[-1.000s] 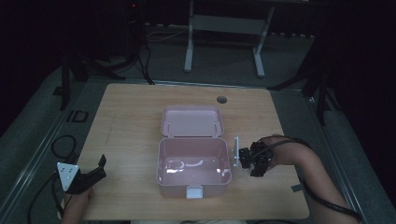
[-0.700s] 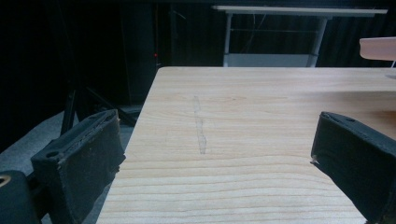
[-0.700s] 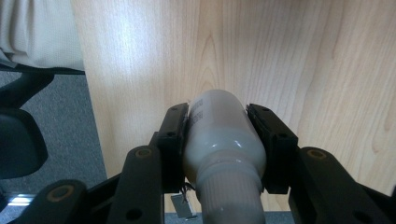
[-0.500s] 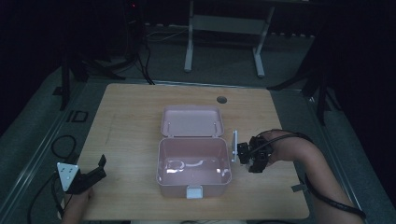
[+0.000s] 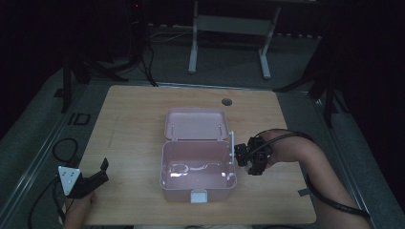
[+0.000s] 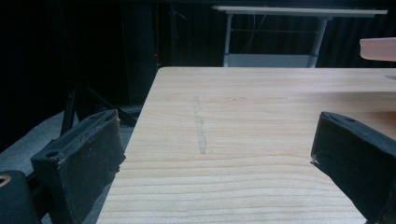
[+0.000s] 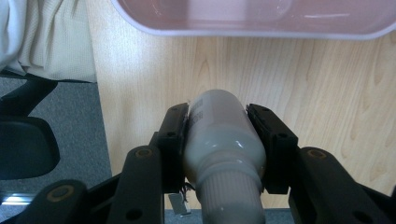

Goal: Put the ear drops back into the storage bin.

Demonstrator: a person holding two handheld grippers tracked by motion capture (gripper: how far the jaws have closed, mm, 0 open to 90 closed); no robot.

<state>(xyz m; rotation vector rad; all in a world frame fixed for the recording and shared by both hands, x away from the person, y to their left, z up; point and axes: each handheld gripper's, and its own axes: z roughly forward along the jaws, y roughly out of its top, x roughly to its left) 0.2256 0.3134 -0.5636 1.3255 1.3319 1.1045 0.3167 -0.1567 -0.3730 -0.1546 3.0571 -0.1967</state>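
High view: we list a wooden table [image 5: 133,138] across the middle of the frame, with a pink box [image 5: 198,171] at its centre. The box's lid [image 5: 196,125] is folded back and lies just above the open tub. A small latch tab [image 5: 198,195] sits on the lower edge of the box.

Right of centre, we see the right gripper [image 5: 242,155] just beside the right wall of the box, with a forearm [image 5: 320,171] reaching in from the lower right corner. A white bottle [image 5: 231,144] shows as a pale upright strip at the gripper's left side, close to the box's upper right corner.

Lower left of the frame: the left gripper [image 5: 98,174], with its grey three-cornered plate [image 5: 68,179], near the table's lower left edge and well apart from the box.

Right gripper view: we record the bottle [image 7: 224,140] in the lower centre, clamped between the two black jaws, pads pressing on both of its sides. Its ribbed cap [image 7: 229,198] points toward the camera. The box rim [image 7: 252,28] runs along the top of the frame, and bare wood lies between it and the bottle.

Left gripper view: we note the jaws standing wide apart at lower left and lower right, with nothing between them but table [image 6: 243,121]. A corner of the pink box [image 6: 378,49] shows at the upper right edge.
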